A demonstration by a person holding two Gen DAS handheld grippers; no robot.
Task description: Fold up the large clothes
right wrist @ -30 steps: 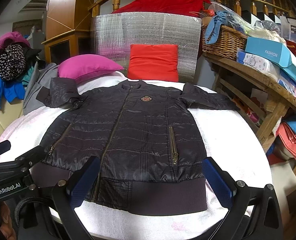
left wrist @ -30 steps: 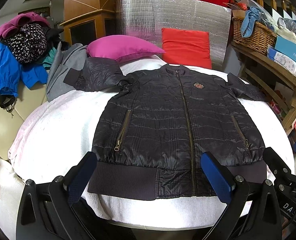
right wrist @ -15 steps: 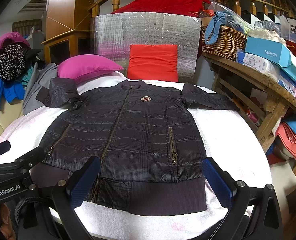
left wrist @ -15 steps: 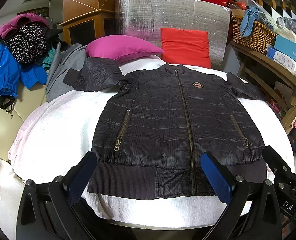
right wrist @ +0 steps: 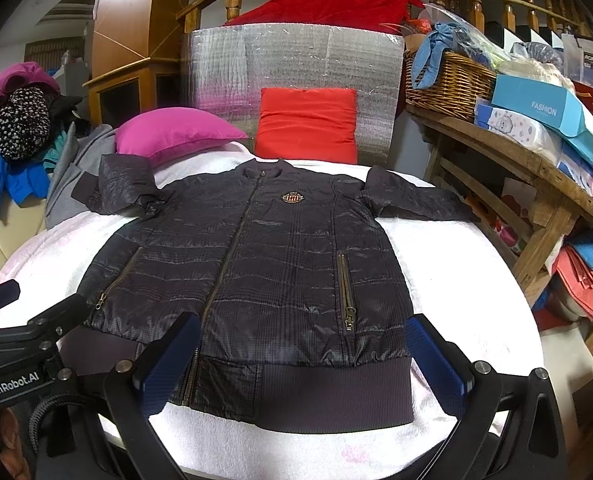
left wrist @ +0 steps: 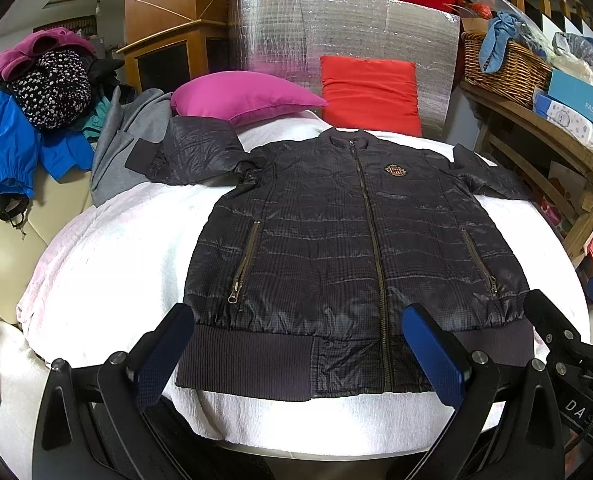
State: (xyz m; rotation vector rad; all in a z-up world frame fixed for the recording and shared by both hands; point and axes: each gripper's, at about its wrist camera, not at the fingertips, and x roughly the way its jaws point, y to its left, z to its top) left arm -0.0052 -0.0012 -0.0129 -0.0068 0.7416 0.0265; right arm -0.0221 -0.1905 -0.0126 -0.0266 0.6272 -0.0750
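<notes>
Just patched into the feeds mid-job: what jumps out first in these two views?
A dark quilted jacket lies spread flat and zipped on the white-covered table, sleeves out to both sides. Behind it a magenta pillow and a red cushion sit against a silver foil panel. Both the left gripper and right gripper hover open at the hem.
</notes>
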